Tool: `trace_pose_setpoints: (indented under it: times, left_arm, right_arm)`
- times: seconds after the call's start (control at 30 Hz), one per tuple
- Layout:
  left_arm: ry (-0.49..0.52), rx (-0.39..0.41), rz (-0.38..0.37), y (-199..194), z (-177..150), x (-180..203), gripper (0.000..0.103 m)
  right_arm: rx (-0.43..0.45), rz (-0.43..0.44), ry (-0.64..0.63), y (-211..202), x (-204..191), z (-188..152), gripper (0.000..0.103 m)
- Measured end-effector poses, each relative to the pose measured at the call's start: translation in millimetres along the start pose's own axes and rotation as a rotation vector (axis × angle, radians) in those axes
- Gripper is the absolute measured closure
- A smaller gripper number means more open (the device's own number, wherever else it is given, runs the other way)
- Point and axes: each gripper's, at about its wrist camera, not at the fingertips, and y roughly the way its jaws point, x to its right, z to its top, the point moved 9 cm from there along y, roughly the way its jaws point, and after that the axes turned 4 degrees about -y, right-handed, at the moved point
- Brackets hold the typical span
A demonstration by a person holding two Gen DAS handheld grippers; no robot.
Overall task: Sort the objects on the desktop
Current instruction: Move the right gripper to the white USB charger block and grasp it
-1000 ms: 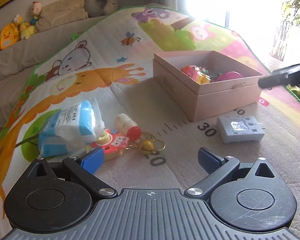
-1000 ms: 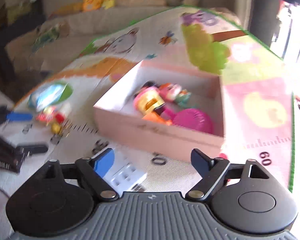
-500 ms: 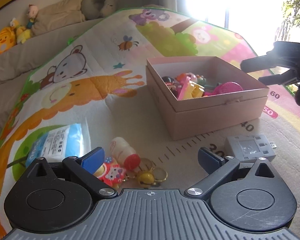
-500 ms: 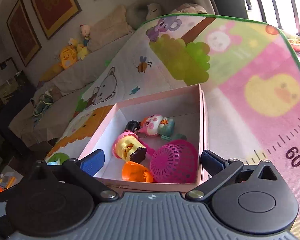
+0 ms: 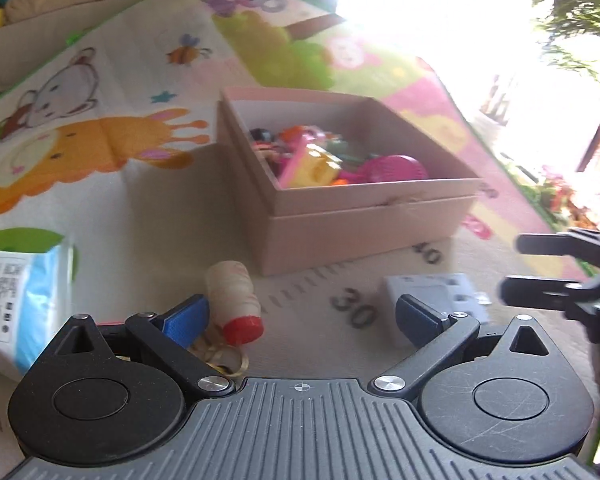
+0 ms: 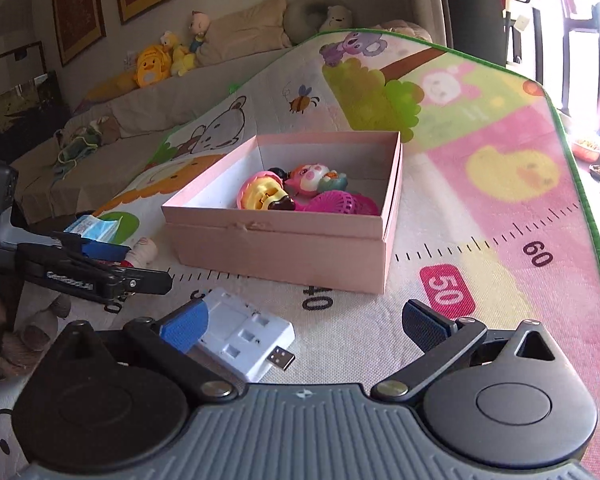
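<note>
Right gripper [image 6: 306, 322]: jaws spread wide, nothing between them; just opened fully. Left gripper [image 5: 300, 314]: jaws apart, empty; arm lettering in the right view too blurred to read surely.
White USB socket adapter [image 6: 246, 334]: flat on the play mat [image 6: 500, 200], just beside the right gripper's blue left pad, plug toward the camera.
Small bottle, red cap [image 5: 236, 300]: on its side, by the left gripper's left pad, brass rings beneath.
Blue-white tissue pack [image 5: 16, 304]: left, print illegible.
Mat ruler: "30", "40", "50", "60".
Pink cardboard box [image 6: 284, 246]: beyond, open, holding a pink mesh ball [image 6: 336, 202] and plastic toys.
Sofa with plush toys [image 6: 152, 66]: far back.
</note>
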Motion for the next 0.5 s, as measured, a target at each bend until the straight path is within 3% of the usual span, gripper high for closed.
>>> trace_pose_setpoints:
  times: [0.07, 0.2, 0.3, 0.37, 0.5]
  left_arm:
    - [0.061, 0.039, 0.024, -7.7, -0.7, 7.5, 0.001]
    - [0.091, 0.045, 0.168, -4.3, 3.3, -4.6, 0.001]
    - [0.073, 0.017, 0.164, 3.0, 5.2, -6.9, 0.005]
    - [0.088, 0.006, 0.143, 7.2, 4.1, -1.2, 0.017]
    - [0.132, -0.004, 0.136, 17.1, -0.6, 12.2, 0.017]
  right_arm:
    - [-0.025, 0.007, 0.029, 4.6, 2.2, -5.1, 0.0]
    - [-0.081, 0.034, 0.068, 13.4, 3.2, -15.9, 0.0]
    - [-0.086, 0.05, 0.091, 15.2, 2.2, -22.6, 0.0]
    - [-0.076, 0.054, 0.1, 13.3, 2.3, -23.9, 0.0]
    - [-0.049, 0.067, 0.126, 9.3, 3.5, -26.2, 0.0]
